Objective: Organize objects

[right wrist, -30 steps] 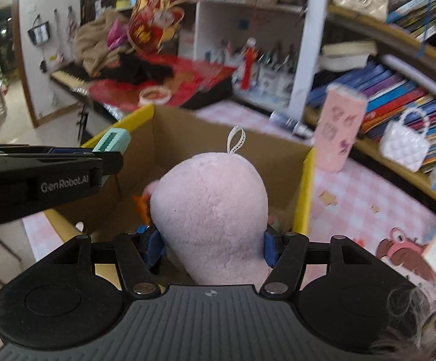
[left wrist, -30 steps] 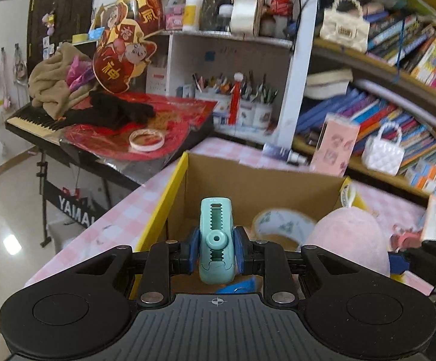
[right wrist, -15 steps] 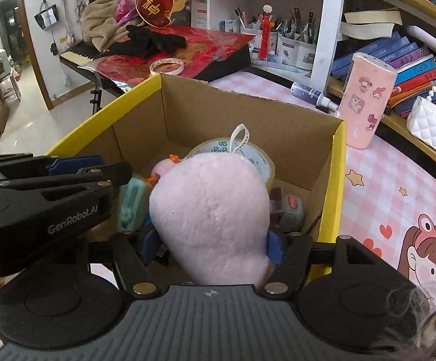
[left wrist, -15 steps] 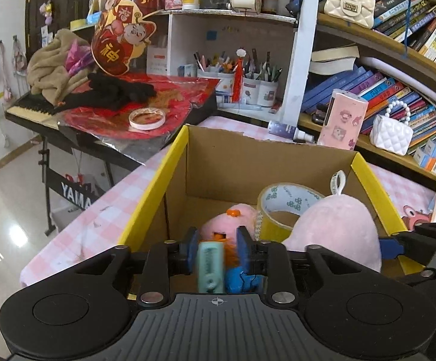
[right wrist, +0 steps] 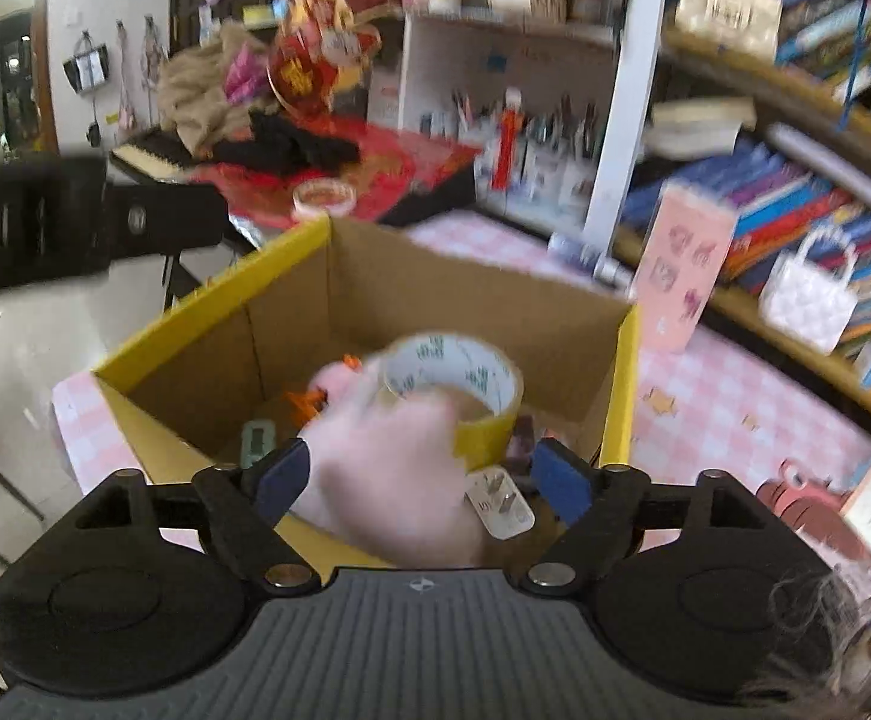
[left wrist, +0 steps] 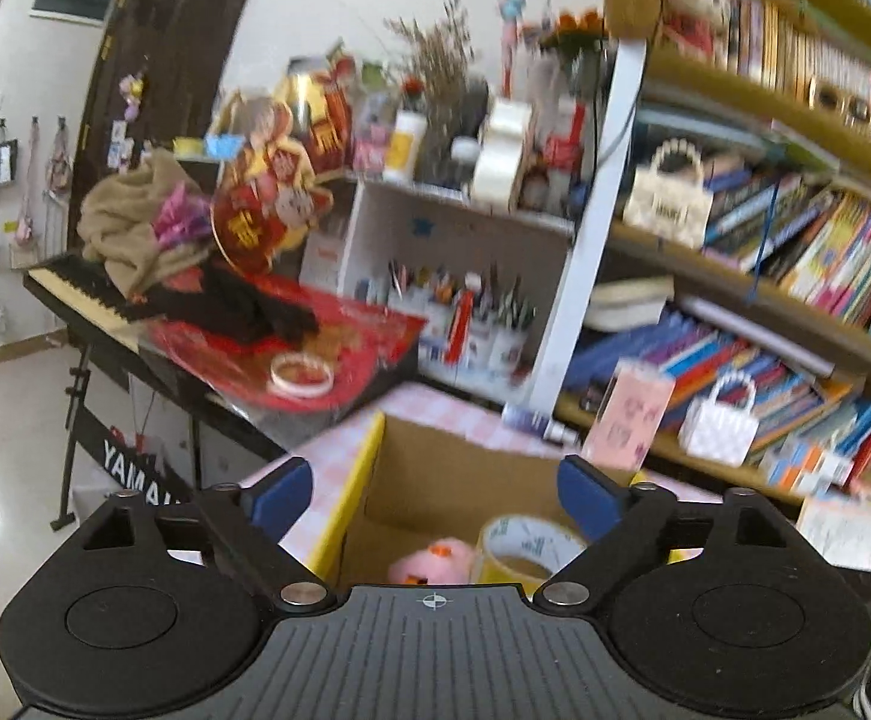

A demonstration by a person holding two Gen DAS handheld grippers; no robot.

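Note:
A cardboard box with yellow rims [right wrist: 621, 372] [left wrist: 357, 498] stands on the pink checked table. Inside lie a yellow tape roll [right wrist: 465, 384] [left wrist: 525, 546], a small pink chick toy [left wrist: 432, 561], a teal clip [right wrist: 255, 441] and the pink plush [right wrist: 387, 468], blurred, between my right fingers but not pinched. My right gripper [right wrist: 420, 474] is open just above the box's near edge. My left gripper [left wrist: 435, 489] is open and empty, raised above the box's left side.
A pink phone case [right wrist: 684, 276] and a white handbag [right wrist: 807, 294] stand by the bookshelf at the right. A keyboard with red paper and a tape ring [left wrist: 303, 372] stands at the left. Pen cups [left wrist: 477, 324] sit behind the box.
My left gripper let go of the teal clip into the box, opened and rose. My right gripper opened and released the pink plush into the box.

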